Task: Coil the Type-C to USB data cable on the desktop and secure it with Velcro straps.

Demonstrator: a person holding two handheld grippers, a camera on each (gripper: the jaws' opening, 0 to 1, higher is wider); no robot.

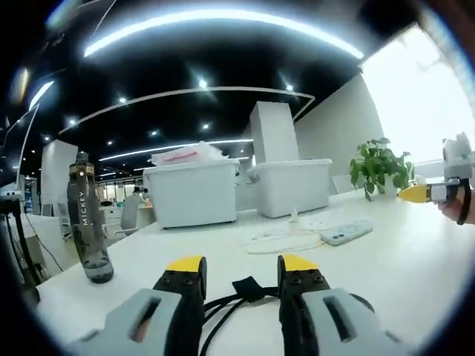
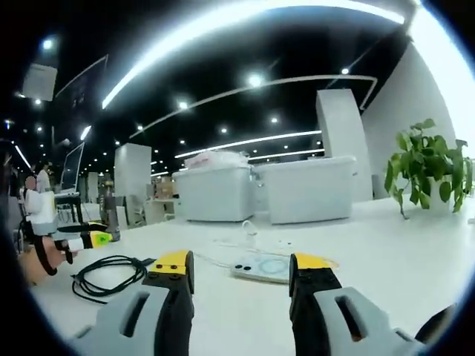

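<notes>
The black data cable (image 1: 223, 304) lies on the white desk, running between the jaws of my left gripper (image 1: 241, 265), with its black Velcro strap (image 1: 249, 285) in the gap. The jaws stand apart and hold nothing. In the right gripper view the same cable (image 2: 111, 271) is a loose coil at the left, with the left gripper (image 2: 87, 240), held by a hand, just above it. My right gripper (image 2: 241, 263) is open and empty, well to the right of the coil. It also enters the left gripper view at the far right as the right gripper (image 1: 434, 193).
A dark water bottle (image 1: 87, 222) stands at the desk's left edge. A white phone (image 2: 266, 265) and a thin white cable (image 1: 278, 241) lie mid-desk. Two white storage bins (image 1: 193, 193) and a potted plant (image 1: 380, 167) stand at the back.
</notes>
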